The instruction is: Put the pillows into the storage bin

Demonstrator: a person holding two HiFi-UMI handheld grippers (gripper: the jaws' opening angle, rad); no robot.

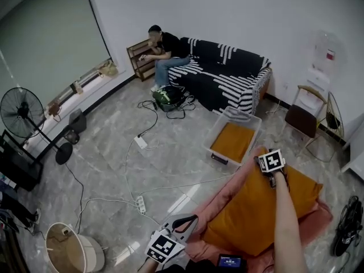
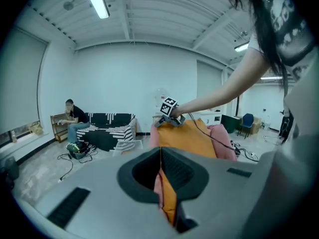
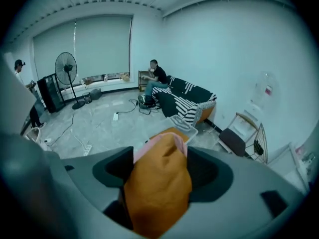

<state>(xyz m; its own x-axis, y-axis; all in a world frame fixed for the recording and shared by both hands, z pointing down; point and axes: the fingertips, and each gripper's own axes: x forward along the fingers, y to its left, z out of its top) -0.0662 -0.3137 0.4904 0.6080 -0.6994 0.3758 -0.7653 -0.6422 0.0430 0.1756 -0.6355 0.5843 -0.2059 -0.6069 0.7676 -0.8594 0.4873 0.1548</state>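
A large orange pillow lies over a pink pillow, held up between my two grippers at the lower right of the head view. My left gripper is shut on the near corner, with orange and pink fabric pinched between its jaws. At the pillows' far corner is my right gripper. Its jaws stand wide apart, and the orange pillow bulges between them. The clear storage bin stands on the floor just beyond, with another orange pillow inside it.
A striped sofa with a seated person is behind the bin. A chair stands at the right. Cables and power strips cross the floor. A standing fan and a round basket are at the left.
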